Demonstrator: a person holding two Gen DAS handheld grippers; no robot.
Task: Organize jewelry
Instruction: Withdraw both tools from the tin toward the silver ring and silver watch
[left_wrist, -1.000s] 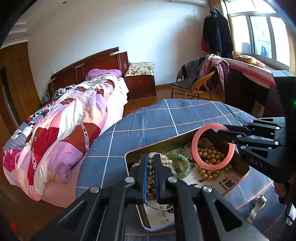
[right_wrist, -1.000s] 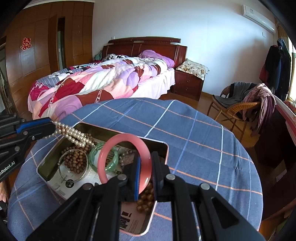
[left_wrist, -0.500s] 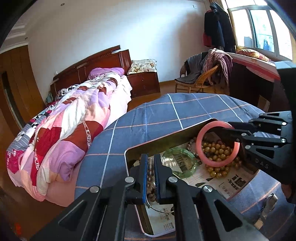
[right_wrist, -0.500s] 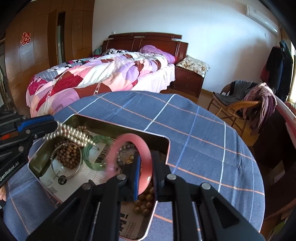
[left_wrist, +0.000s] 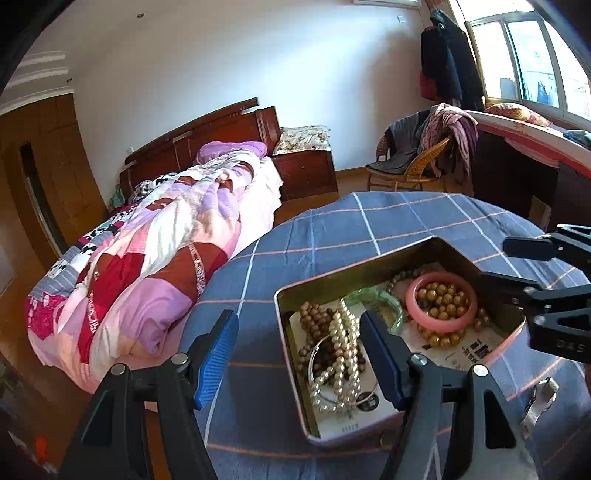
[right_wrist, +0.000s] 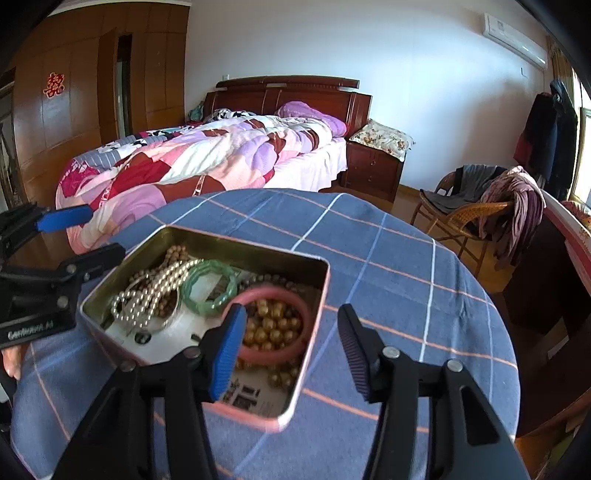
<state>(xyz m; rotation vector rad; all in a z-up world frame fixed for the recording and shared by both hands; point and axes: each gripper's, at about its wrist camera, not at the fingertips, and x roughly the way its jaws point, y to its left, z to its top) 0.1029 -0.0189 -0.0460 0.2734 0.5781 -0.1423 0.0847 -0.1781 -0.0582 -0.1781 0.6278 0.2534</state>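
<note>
Left hand-held gripper (left_wrist: 299, 345) view alone shows watch (left_wrist: 537, 400)

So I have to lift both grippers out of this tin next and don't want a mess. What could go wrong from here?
1. The left gripper, just opened, straddles the tin's wall with one finger beside the white pearl strand; lifting could snag it.
2. The right gripper, also just opened, has its blue pad at the pink bangle; it may drag it.
3. The open rectangular metal tin could shift.
</note>
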